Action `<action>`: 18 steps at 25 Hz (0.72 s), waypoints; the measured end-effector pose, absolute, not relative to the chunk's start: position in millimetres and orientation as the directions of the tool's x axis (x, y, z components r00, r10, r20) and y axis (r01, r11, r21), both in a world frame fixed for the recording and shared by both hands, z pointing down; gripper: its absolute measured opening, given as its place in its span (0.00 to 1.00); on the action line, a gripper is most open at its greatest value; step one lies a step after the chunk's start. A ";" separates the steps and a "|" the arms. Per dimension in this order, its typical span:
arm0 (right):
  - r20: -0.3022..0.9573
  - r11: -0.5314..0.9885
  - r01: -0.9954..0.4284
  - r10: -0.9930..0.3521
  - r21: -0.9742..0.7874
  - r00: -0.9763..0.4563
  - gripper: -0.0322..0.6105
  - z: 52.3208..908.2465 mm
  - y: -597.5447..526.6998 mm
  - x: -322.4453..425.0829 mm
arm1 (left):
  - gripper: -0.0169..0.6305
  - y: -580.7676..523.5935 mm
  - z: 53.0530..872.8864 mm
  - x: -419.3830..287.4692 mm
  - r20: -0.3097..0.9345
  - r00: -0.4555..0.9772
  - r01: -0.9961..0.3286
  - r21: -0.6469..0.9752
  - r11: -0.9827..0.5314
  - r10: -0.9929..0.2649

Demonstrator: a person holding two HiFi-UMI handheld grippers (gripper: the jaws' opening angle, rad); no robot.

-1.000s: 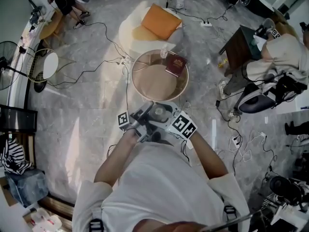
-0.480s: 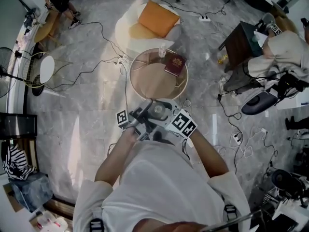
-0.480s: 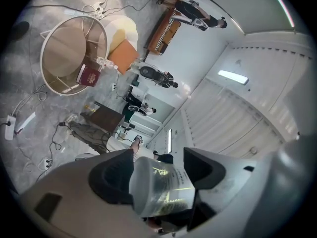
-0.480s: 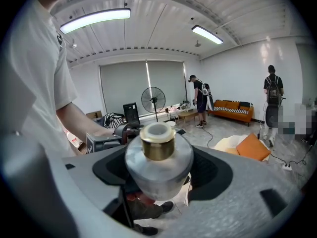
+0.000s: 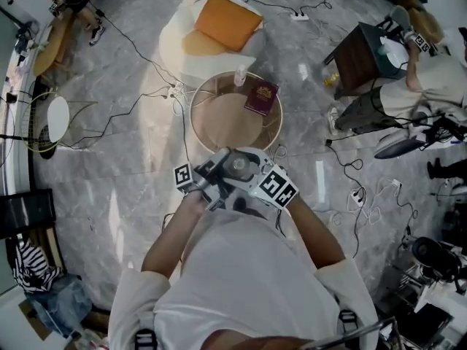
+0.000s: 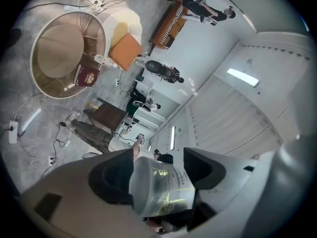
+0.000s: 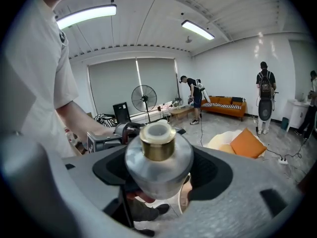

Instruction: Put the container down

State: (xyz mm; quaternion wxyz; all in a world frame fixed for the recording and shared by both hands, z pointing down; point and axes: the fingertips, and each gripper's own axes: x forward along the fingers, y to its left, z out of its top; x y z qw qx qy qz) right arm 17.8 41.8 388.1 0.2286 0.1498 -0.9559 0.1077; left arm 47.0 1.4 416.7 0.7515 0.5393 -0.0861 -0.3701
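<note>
A silvery translucent container (image 5: 238, 166) with a gold neck and a white cap is held in front of the person's chest, just short of the round table (image 5: 198, 100). In the left gripper view its labelled clear body (image 6: 158, 187) sits between the dark pads, and my left gripper (image 6: 158, 170) is shut on it. The right gripper view faces its capped top (image 7: 158, 152), with my right gripper (image 7: 161, 170) shut around the rounded shoulder. In the head view both grippers, left (image 5: 217, 177) and right (image 5: 252, 177), meet at the container.
On the table lie a dark red booklet (image 5: 261, 97) and a small clear bottle (image 5: 239, 76). Behind it stands a white pouf (image 5: 179, 49) with an orange cushion (image 5: 228, 22). Cables (image 5: 139, 97) cross the floor, and a person (image 5: 408, 86) sits at the right.
The head view has drifted a little, so the room sits slightly differently in frame. Both grippers and the container keep the same place near the chest.
</note>
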 end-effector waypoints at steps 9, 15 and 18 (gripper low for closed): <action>0.493 0.891 -0.426 -0.303 -0.158 -0.816 0.58 405.2 -30.9 -10.6 | 0.47 -67.0 436.1 22.3 -0.248 0.772 0.443 0.870 0.216 -0.586; 0.493 0.860 -0.468 -0.323 -0.202 -0.807 0.58 424.1 -68.0 -22.5 | 0.47 -103.0 451.9 13.1 -0.241 0.798 0.441 0.858 0.262 -0.552; 0.499 0.849 -0.484 -0.331 -0.213 -0.801 0.58 431.2 -77.0 -25.2 | 0.47 -111.0 459.5 11.5 -0.238 0.811 0.439 0.852 0.286 -0.535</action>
